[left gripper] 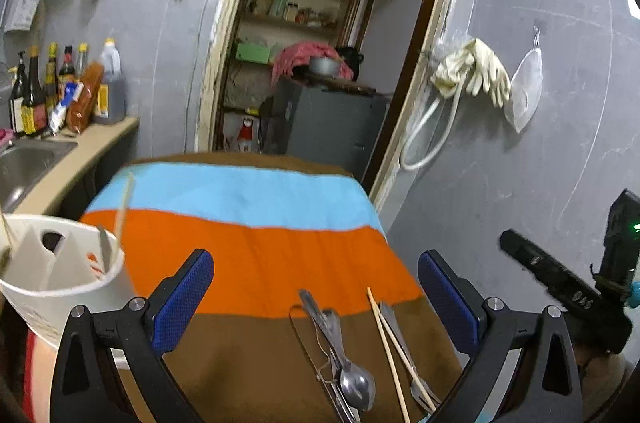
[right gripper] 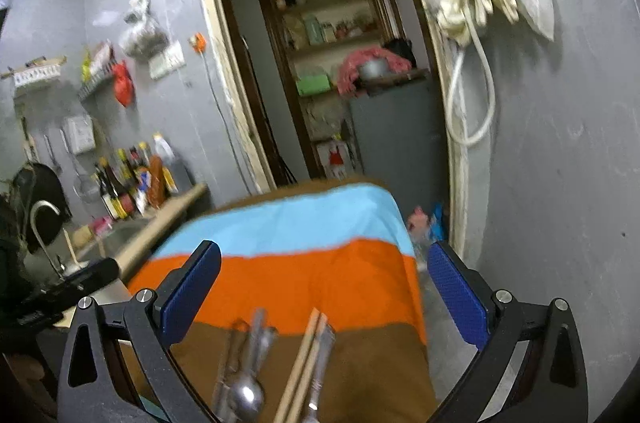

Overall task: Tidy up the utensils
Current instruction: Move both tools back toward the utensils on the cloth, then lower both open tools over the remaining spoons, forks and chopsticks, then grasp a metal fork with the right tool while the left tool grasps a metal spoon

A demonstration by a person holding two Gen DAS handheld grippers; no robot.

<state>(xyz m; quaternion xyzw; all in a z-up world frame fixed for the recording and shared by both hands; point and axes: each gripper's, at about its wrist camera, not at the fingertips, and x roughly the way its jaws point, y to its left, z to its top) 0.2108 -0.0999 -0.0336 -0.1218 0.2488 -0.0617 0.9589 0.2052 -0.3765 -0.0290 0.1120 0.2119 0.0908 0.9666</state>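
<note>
Metal spoons, a fork and a pair of pale wooden chopsticks are lying on the brown band of the striped blue, orange and brown cloth; in the left wrist view we are seeing them between our left gripper fingers, which are standing spread wide and gripping nothing. The bottom edge is cutting off the utensils' lower ends. At the left, a white divided plastic utensil holder is sitting beside the cloth, partly cut off, with a chopstick and some half-hidden pieces inside. Behind it we are making out a steel sink and dark sauce bottles whose labels are too small to read. Cream rubber gloves are hanging on the grey wall beside an open doorway. Our right gripper's black body is showing at the right edge.

In the right wrist view everything is blurring. We are seeing the right gripper spread open and empty above the same spoons and chopsticks on the cloth, their tips running off the frame.
</note>
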